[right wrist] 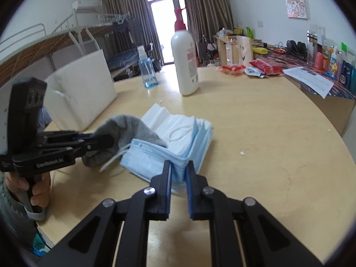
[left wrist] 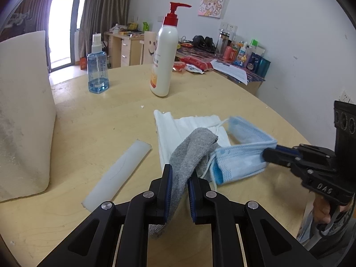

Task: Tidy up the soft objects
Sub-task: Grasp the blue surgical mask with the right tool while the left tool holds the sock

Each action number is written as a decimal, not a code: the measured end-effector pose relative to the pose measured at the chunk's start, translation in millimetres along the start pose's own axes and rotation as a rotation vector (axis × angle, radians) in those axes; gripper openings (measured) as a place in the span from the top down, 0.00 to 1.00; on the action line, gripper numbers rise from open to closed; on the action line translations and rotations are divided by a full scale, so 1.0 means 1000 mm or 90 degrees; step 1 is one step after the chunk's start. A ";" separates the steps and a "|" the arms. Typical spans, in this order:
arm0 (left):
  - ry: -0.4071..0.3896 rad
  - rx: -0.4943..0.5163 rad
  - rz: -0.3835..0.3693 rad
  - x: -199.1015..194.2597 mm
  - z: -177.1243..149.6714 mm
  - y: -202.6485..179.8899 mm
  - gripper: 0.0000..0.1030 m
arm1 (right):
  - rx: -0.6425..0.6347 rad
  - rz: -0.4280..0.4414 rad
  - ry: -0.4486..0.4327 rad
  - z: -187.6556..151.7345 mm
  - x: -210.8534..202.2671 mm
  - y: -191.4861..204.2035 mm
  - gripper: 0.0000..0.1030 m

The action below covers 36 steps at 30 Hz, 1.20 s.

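A round pale wooden table [right wrist: 267, 133] fills the foreground. Behind it, white walls [left wrist: 278, 33] carry a cartoon picture [left wrist: 211, 5] and wall sockets. A glazed door [right wrist: 165, 22] glows with daylight between brown curtains [right wrist: 204, 6]. A wooden desk with drawers [left wrist: 124, 49] stands near the curtain, and a cluttered side counter [right wrist: 311, 66] runs along the wall. A bunk bed with white metal rails [right wrist: 89, 35] lines the far side, with an air conditioner [right wrist: 85, 5] mounted above it.
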<state>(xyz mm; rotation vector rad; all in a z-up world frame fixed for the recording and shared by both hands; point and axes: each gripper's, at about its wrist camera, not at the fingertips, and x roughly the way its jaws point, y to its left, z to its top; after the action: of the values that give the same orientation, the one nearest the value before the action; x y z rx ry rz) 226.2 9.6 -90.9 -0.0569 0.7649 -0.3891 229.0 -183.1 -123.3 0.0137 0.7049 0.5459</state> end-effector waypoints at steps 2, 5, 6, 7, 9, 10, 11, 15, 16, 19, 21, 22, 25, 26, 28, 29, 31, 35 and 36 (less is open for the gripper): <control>-0.007 0.001 -0.002 -0.003 0.000 -0.001 0.86 | 0.004 -0.007 -0.013 0.001 -0.007 -0.001 0.86; -0.023 0.006 -0.008 -0.008 0.000 -0.003 0.88 | 0.012 -0.016 -0.039 0.003 -0.021 -0.004 0.86; -0.027 0.007 -0.010 -0.010 0.000 -0.004 0.89 | 0.014 -0.023 -0.049 0.004 -0.026 -0.004 0.86; -0.032 0.007 -0.011 -0.012 0.000 -0.004 0.89 | 0.016 -0.031 -0.060 0.005 -0.030 -0.004 0.86; -0.045 0.003 -0.017 -0.017 0.000 -0.002 0.89 | 0.021 -0.040 -0.079 0.007 -0.038 -0.006 0.86; -0.050 0.000 -0.018 -0.019 0.000 -0.001 0.90 | 0.024 -0.043 -0.084 0.007 -0.040 -0.007 0.86; -0.054 -0.002 -0.018 -0.020 0.001 0.000 0.93 | 0.026 -0.046 -0.088 0.008 -0.042 -0.008 0.86; -0.057 0.004 -0.039 -0.021 0.002 -0.003 0.95 | 0.038 -0.058 -0.089 0.009 -0.043 -0.012 0.86; -0.050 0.014 -0.046 -0.020 0.001 -0.006 0.95 | 0.040 -0.060 -0.089 0.007 -0.044 -0.011 0.86; -0.046 0.031 -0.034 -0.017 0.001 -0.011 0.95 | 0.042 -0.060 -0.087 0.006 -0.045 -0.010 0.86; -0.036 0.033 -0.030 -0.013 0.001 -0.010 0.95 | 0.039 -0.059 -0.086 0.005 -0.046 -0.008 0.86; -0.031 0.034 -0.027 -0.011 0.001 -0.010 0.95 | 0.038 -0.058 -0.087 0.004 -0.047 -0.007 0.86; -0.008 0.042 -0.017 -0.004 -0.001 -0.013 0.93 | 0.033 -0.054 -0.090 0.002 -0.050 -0.004 0.86; -0.004 0.044 -0.017 -0.003 -0.002 -0.013 0.92 | 0.031 -0.053 -0.090 0.002 -0.050 -0.003 0.86; 0.008 0.049 -0.019 0.000 -0.003 -0.014 0.90 | 0.026 -0.050 -0.090 0.002 -0.051 -0.002 0.86; 0.013 0.052 -0.016 0.002 -0.004 -0.014 0.85 | 0.026 -0.049 -0.089 0.001 -0.051 -0.002 0.86; 0.016 0.053 -0.007 0.002 -0.005 -0.014 0.66 | 0.026 -0.047 -0.090 0.002 -0.052 -0.004 0.86; 0.011 0.052 0.004 0.003 -0.005 -0.013 0.42 | 0.023 -0.043 -0.090 0.000 -0.052 -0.003 0.86; 0.013 0.051 0.001 0.004 -0.005 -0.013 0.42 | 0.023 -0.043 -0.089 -0.001 -0.052 -0.003 0.86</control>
<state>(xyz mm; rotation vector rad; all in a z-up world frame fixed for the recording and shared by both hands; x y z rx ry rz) 221.2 -3.3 -94.2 0.0234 0.7689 -0.4187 197.6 -210.4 -92.7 0.0617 0.5775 0.4632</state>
